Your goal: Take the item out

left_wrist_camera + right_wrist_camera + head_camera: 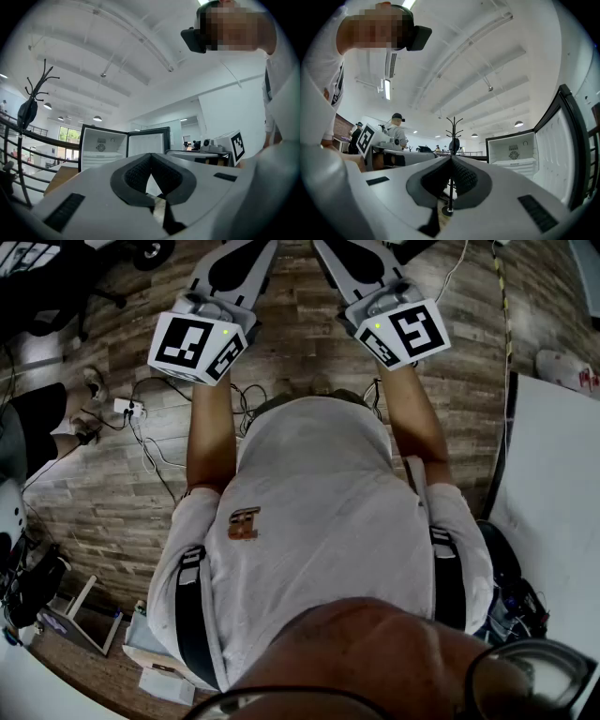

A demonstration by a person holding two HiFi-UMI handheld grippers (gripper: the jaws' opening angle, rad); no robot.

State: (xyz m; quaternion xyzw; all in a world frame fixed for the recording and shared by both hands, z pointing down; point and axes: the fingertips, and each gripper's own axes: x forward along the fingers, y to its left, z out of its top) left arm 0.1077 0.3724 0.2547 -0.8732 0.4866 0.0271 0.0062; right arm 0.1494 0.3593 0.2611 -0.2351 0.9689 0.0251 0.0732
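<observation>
Both grippers [151, 155] [451, 157] — jaws together, empty

A small black-framed refrigerator [93, 139] with a white plastic inside stands upright, and its door [149, 140] is swung wide open. The door has a black rim and a white inner face, and it hangs at the right side of the open compartment. On the back wall there is a round fan grille, with white shelves below it. Whether an item lies on the shelves cannot be told.

Arms [211, 427] outstretched, left claw [151, 157] seemingly closed, right claw [451, 159] closed
</observation>
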